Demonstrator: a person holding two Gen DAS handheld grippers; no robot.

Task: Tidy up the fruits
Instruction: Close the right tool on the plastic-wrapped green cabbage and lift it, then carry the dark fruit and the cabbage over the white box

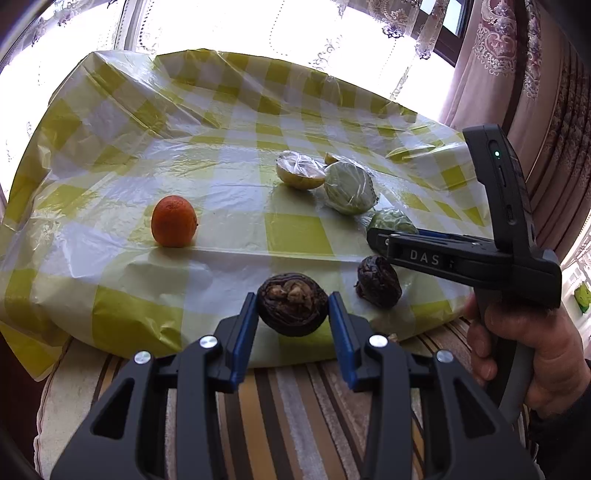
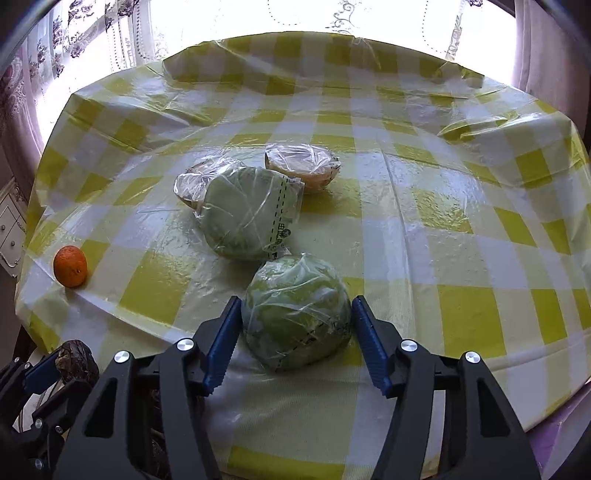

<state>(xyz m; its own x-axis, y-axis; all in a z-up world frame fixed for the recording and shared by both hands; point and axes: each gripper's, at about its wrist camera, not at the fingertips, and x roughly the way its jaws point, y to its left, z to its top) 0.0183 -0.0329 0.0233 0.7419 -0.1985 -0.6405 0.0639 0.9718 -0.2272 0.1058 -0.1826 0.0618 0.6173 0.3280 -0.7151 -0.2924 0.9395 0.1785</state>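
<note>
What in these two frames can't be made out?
- Right gripper: whether its pads touch the wrapped green fruit; fruit hides contact.
- Second dark fruit: absent from right wrist view, outside the frame.
- Printed wrap label: too small to read.
- Outside the window: overexposed.

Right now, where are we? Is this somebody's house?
Probably a home, in a room by a window. Lace curtains hang behind a table with a yellow-and-white checked plastic tablecloth, and a striped cushioned seat sits in front. The left gripper holds a dark wrinkled fruit.
</note>
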